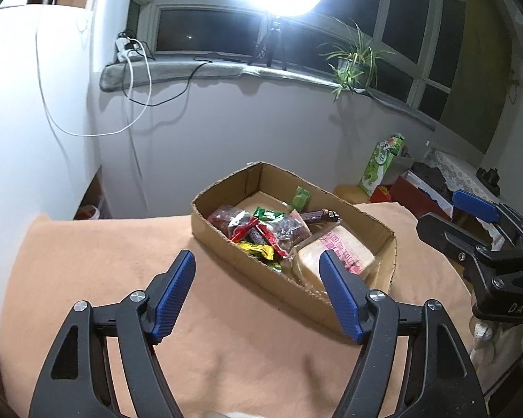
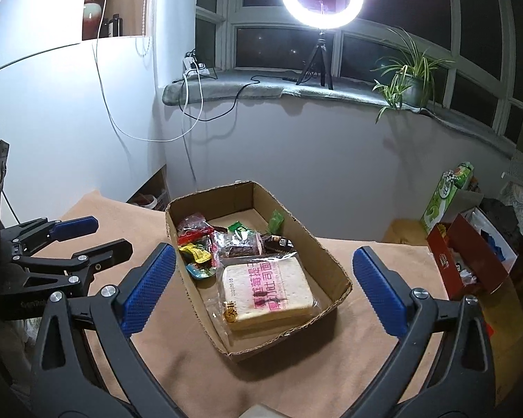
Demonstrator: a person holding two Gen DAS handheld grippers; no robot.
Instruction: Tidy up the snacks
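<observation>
left gripper jaws spread, empty | right gripper jaws spread, empty | snacks piled in cardboard box on cloth-covered table, wrapped bread at near end | risk: bread's slick film may slip or squash; light box may slide if a jaw catches its wall
</observation>
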